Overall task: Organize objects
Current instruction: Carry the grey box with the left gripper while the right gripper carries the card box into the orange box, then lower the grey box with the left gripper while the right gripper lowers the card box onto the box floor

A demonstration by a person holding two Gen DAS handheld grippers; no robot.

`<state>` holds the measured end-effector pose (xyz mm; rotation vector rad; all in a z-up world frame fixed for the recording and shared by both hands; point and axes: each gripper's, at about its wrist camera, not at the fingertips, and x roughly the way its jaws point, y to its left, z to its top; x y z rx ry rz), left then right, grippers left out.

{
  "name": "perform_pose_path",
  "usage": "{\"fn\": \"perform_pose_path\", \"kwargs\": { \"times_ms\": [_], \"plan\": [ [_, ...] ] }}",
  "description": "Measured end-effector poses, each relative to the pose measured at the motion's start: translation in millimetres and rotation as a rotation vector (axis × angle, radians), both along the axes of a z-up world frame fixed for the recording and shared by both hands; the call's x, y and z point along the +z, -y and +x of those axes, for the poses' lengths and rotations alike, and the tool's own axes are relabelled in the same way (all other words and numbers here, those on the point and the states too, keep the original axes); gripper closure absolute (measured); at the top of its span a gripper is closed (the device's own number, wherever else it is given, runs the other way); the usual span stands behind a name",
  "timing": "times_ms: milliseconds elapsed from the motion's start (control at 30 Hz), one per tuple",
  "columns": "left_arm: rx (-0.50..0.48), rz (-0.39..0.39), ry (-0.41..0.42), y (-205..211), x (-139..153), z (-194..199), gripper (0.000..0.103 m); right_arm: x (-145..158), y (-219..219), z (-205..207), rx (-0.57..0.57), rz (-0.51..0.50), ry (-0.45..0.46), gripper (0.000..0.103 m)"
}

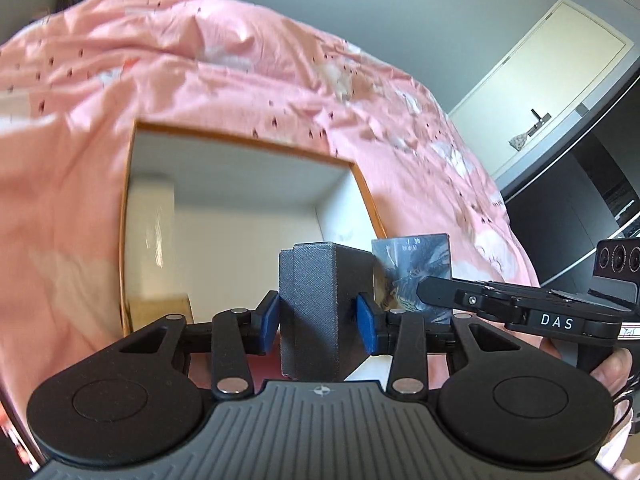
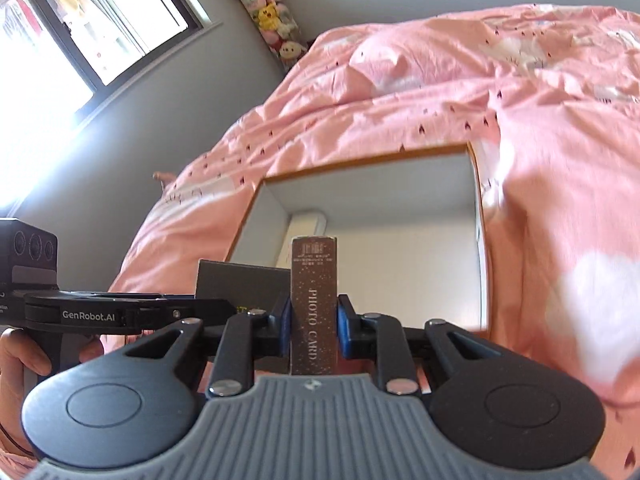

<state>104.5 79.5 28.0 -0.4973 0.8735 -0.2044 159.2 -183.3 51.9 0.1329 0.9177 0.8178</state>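
In the left wrist view, the left gripper (image 1: 318, 320) is seen clamped on a grey box (image 1: 310, 308) of woven, cloth-like texture, held upright with its long axis standing between the blue pads (image 1: 271, 320). The open storage box (image 1: 132, 208), white inside with an orange-brown rim, lies at twelve o'clock from the jaws, sunk into the rumpled pink bedcover (image 1: 240, 72). At three o'clock the right gripper (image 1: 432, 292) is seen carrying a glossy printed photo card box (image 1: 416, 268). In the right wrist view, the right gripper (image 2: 314, 320) is closed narrowly on that slim, dark, speckled photo card box (image 2: 314, 304), also upright, with the storage box (image 2: 478, 240) at twelve o'clock. Both hands are judged about equally near it.
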Motion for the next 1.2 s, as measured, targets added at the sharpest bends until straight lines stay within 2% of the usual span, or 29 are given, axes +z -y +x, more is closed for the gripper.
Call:
{"fn": "perform_pose_path", "kwargs": {
  "times_ms": [167, 333, 433, 533, 667, 767, 900, 1000, 1100, 1200],
  "plan": [
    [0.015, 0.042, -0.016, -16, 0, 53, 0.057, -2, -19, 45, -0.035, 0.019, -0.033, 0.079],
    [0.023, 0.037, -0.095, -26, -35, 104, 0.057, -25, -43, 87, -0.053, -0.038, -0.055, 0.079],
    [0.033, 0.046, -0.149, -33, -62, 127, 0.057, -51, -51, 114, -0.071, -0.053, -0.117, 0.079],
    [0.036, 0.040, -0.193, -41, -87, 145, 0.057, -74, -57, 135, -0.082, -0.058, -0.182, 0.079],
    [0.026, 0.069, -0.220, -43, -104, 161, 0.057, -98, -64, 157, -0.080, -0.045, -0.257, 0.079],
    [0.010, 0.105, -0.238, -41, -112, 170, 0.057, -106, -73, 167, -0.079, -0.074, -0.257, 0.079],
    [-0.007, 0.102, -0.247, -43, -116, 177, 0.057, -116, -85, 179, -0.068, -0.098, -0.251, 0.079],
    [-0.017, 0.146, -0.242, -41, -113, 176, 0.055, -123, -89, 184, -0.068, -0.099, -0.271, 0.079],
    [-0.020, 0.260, -0.231, -36, -107, 172, 0.054, -128, -93, 185, -0.075, -0.115, -0.273, 0.079],
    [-0.053, 0.328, -0.225, -32, -105, 167, 0.054, -130, -98, 185, -0.072, -0.121, -0.275, 0.079]
  ]
}}
